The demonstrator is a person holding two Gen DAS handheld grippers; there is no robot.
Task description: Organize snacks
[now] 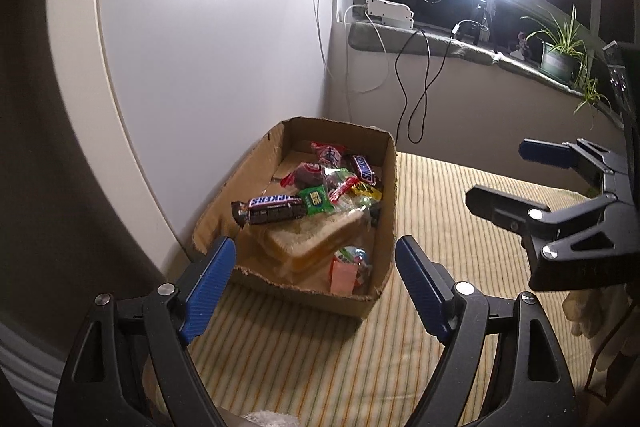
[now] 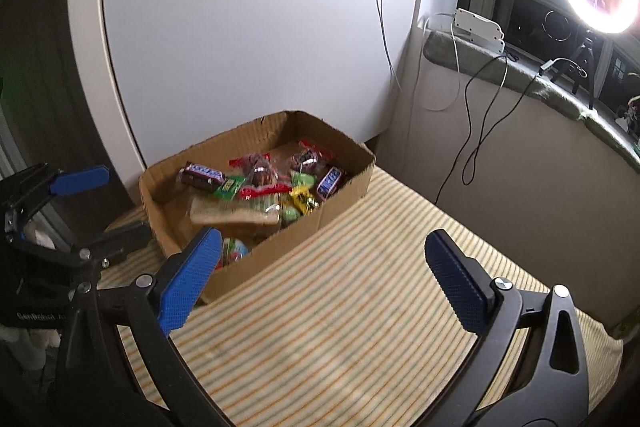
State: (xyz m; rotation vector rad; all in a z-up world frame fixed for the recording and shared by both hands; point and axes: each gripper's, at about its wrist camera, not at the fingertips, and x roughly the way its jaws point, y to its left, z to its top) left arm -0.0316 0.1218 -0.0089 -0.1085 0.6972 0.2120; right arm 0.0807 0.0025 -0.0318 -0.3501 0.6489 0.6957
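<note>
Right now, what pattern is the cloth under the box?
Thin green and orange stripes on cream cloth, clearest in the right wrist view.

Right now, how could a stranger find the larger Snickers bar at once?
Look into the open cardboard box on the striped cloth, beside the white panel. On top of the wrapped sandwich bread lies the larger Snickers bar, brown-wrapped; the other Snickers is shorter and sits further back.
</note>
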